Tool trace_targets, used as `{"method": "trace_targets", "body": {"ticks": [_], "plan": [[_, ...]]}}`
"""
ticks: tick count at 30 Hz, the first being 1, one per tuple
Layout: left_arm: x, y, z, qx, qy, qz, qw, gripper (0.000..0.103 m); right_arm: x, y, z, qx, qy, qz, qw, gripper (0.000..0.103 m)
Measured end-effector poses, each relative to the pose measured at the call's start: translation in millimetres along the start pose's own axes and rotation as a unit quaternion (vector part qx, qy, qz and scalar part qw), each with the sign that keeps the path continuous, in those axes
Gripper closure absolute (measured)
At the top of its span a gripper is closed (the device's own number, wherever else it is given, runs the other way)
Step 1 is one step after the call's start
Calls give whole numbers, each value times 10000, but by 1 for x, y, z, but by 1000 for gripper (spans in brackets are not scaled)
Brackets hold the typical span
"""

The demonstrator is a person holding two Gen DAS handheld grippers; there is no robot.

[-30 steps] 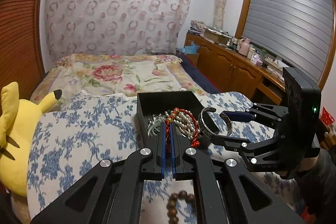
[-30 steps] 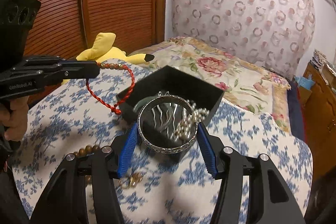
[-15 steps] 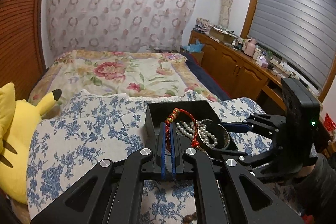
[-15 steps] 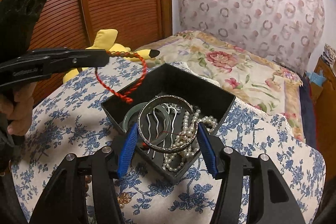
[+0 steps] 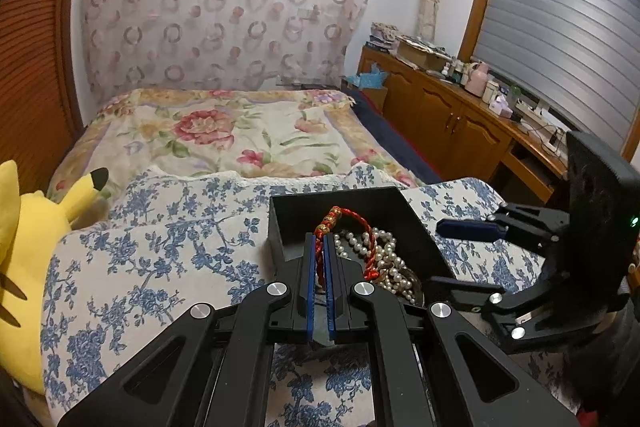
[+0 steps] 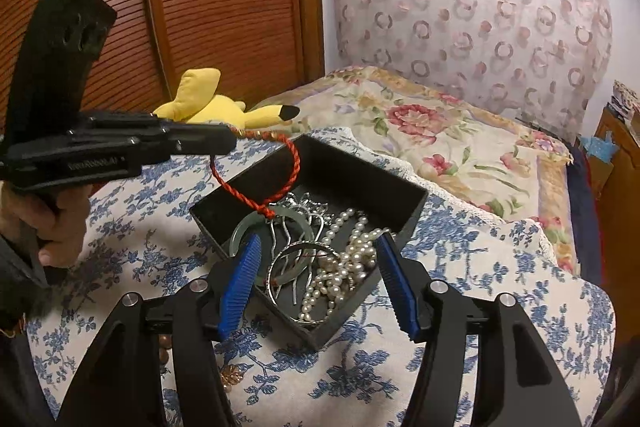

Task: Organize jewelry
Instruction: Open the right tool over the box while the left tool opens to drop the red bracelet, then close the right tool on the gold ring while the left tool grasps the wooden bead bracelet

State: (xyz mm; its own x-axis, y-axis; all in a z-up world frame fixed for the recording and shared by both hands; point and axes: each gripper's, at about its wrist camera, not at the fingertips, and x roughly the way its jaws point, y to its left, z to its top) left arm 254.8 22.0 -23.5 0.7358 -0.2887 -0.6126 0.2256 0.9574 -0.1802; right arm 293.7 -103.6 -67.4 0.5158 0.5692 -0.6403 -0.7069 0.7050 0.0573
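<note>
**Two hand-held grippers at an open jewelry box on a floral bedspread**

Left gripper [image 5: 319, 259]: jaws nearly closed, pinching the red cord bracelet [image 5: 362, 241] between the blue pads. The bracelet's loop stands on edge, its long axis running forward from the fingertips, beaded end uppermost; in the right wrist view the loop [image 6: 280, 183] hangs down from the fingertips, its knotted lower end just above or touching the green ring below, contact not resolvable.

Right gripper [image 6: 318, 275]: jaws spread wide, gripping nothing. The fingers straddle the near corner of the black box [image 6: 416, 199], one blue pad [image 6: 240, 281] over its left edge, the other at its right.

Box contents, between and just beyond the right fingertips: a silver bangle [image 6: 298, 269] lying tilted on the heap; a pearl strand [image 6: 346, 267] piled to its right; a silver hair comb [image 6: 298, 217] behind, prongs pointing toward the gripper; a pale green ring [image 6: 250, 227] at the left, partly under the comb.

Below the right gripper's left finger, on the blue floral spread [image 6: 500, 287]: brown beads [image 6: 163, 347] and a small gold ornament [image 6: 230, 375], outside the box.

Beyond the left gripper: a yellow plush toy [image 6: 216, 107].
</note>
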Motion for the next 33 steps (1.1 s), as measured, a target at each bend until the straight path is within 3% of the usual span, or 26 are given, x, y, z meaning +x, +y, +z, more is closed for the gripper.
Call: {"method": "trace_targets", "body": {"ticks": [12, 16, 19, 23, 31, 33], "plan": [[10, -10, 7, 158, 25, 74, 9998, 99, -20, -6, 1, 46, -148, -217, 9996, 41], [8, -12, 5, 208, 0, 147, 9997, 72, -22, -6, 0, 25, -137, -244, 9996, 41], [6, -11, 3, 185, 1, 176, 9997, 67, -25, -4, -3, 26, -115, -272, 9996, 41], [2, -10, 1, 155, -16, 211, 9997, 47, -30, 0, -9, 58, -112, -302, 9995, 41], [-15, -10, -9, 146, -28, 245, 9996, 27, -48, 11, -34, 319, -124, -348, 9988, 41], [-21, -11, -15, 157, -29, 223, 9996, 26, -53, 16, -44, 358, -86, -322, 9988, 41]]}}
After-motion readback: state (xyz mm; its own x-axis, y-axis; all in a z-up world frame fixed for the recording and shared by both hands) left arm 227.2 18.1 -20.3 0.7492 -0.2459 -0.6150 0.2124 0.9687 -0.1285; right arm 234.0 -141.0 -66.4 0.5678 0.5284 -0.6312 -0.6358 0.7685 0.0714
